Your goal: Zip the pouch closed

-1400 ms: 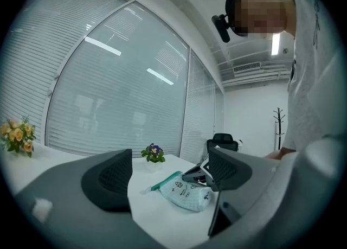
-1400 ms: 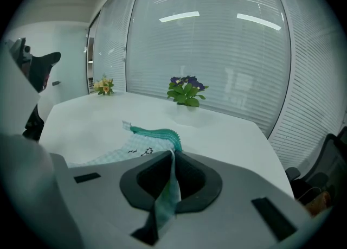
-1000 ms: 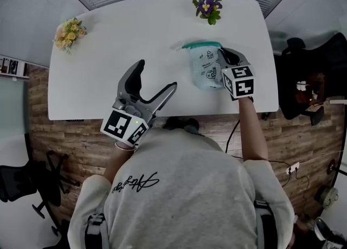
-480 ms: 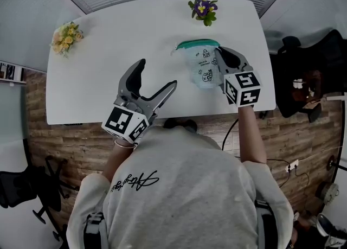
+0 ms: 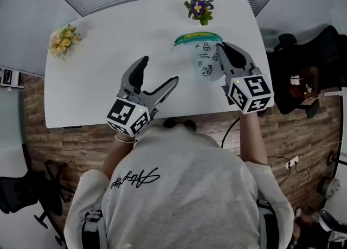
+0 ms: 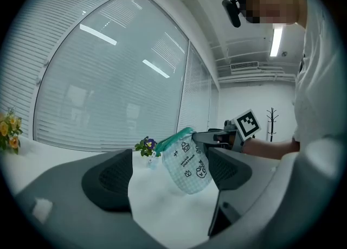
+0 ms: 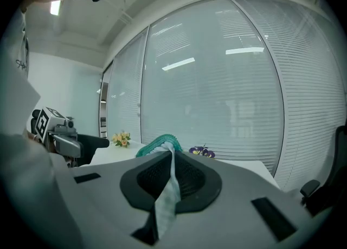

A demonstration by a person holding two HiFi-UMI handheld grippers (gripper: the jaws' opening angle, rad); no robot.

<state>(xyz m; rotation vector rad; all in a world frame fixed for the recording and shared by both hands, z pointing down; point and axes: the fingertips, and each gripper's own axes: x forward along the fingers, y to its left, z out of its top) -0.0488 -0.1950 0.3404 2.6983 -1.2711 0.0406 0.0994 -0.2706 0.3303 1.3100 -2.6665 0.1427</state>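
Clenched on the right side of the pouch (image 5: pixel 203 61), the right gripper (image 5: pixel 223 51) holds it above the far right corner of the table (image 5: pixel 92 74), so the left gripper (image 5: pixel 158 71), spread and empty near the front edge, should approach level and pinch the teal zipper (image 5: pixel 196 38) while the right braces.

White table (image 5: pixel 108 47) holds yellow flowers (image 5: pixel 62 40), purple flowers (image 5: pixel 198 9).

The right tool (image 7: pixel 172 158) has both jaws closed on the pouch (image 7: pixel 166 199). A strip of checked fabric is pinched between the dark pads, and the teal zip band (image 7: pixel 154 145) arches above them. The left tool (image 7: pixel 81 144) appears at the left edge. Yellow flowers (image 7: pixel 121 138) and purple flowers (image 7: pixel 201 151) stand on the white table (image 7: pixel 238 165).
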